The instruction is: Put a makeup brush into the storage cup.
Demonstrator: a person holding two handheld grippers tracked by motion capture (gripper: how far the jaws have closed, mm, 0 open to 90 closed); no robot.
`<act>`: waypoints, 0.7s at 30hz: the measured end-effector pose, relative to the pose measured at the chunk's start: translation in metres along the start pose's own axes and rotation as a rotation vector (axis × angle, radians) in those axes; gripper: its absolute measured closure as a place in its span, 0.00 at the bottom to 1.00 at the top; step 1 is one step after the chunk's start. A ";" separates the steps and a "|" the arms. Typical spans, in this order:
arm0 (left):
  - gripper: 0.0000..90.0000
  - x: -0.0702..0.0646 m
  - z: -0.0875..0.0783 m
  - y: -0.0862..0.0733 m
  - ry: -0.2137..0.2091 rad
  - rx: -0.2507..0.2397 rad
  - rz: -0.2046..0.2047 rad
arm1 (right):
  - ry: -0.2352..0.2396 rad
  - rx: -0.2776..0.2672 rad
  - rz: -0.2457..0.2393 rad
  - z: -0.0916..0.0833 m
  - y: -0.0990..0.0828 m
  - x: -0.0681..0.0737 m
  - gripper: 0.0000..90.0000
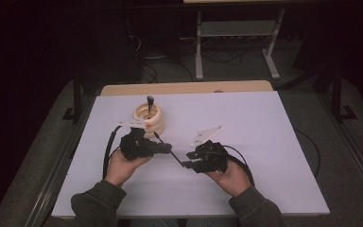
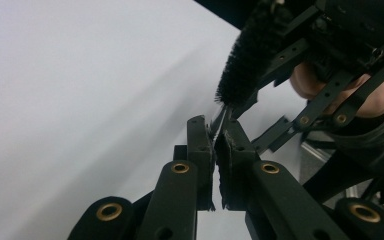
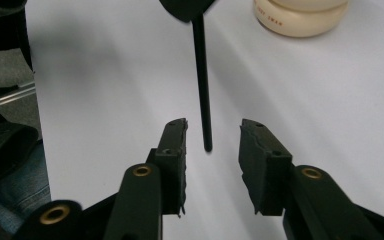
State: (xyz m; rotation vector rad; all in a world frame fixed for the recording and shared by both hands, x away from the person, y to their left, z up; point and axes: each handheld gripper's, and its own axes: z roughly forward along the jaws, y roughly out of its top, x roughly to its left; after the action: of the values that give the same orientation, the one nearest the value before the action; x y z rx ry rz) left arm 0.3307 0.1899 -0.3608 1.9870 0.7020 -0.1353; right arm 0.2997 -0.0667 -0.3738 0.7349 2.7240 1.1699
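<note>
A black brush (image 1: 175,158) has a bristled head (image 2: 242,60) and a thin straight handle (image 3: 201,90). My left gripper (image 1: 168,149) is shut on it just below the bristles; in the left gripper view its jaws (image 2: 214,125) pinch the thin stem. The handle's free end hangs between the jaws of my right gripper (image 3: 212,130), which stands open and does not touch it. In the high view the right gripper (image 1: 187,161) faces the left one at the table's front middle. Behind them sits a cream round holder (image 1: 147,119) with another black tool (image 1: 150,101) upright in it.
The white table top (image 1: 264,142) spreads wide to the right and the front. A wooden strip (image 1: 184,88) runs along its far edge. Beyond, on the dark floor, stand a metal frame (image 1: 236,38) and loose cables. The holder's base (image 3: 300,17) lies far right in the right gripper view.
</note>
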 end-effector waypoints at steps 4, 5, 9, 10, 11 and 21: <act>0.94 0.004 -0.005 0.003 0.022 0.001 -0.004 | 0.009 0.003 0.015 -0.002 -0.005 -0.006 0.61; 0.94 0.004 -0.006 0.003 0.026 -0.001 -0.008 | 0.005 -0.001 0.021 -0.003 -0.006 -0.007 0.58; 0.94 0.004 -0.010 0.006 0.050 0.004 0.009 | 0.016 -0.003 0.035 -0.006 -0.012 -0.011 0.53; 0.94 0.004 -0.011 0.006 0.053 0.008 0.009 | 0.009 -0.005 0.033 -0.006 -0.013 -0.012 0.52; 0.94 0.005 -0.012 0.007 0.058 0.013 0.015 | 0.011 -0.005 0.037 -0.007 -0.015 -0.013 0.50; 0.94 0.010 -0.023 0.018 0.107 0.024 0.025 | -0.020 -0.015 0.087 -0.020 -0.036 -0.026 0.43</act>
State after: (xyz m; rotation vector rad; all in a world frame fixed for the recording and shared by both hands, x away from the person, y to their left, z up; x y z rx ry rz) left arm 0.3441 0.2071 -0.3391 2.0371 0.7471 -0.0223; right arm 0.3027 -0.1133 -0.3875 0.8660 2.6888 1.1915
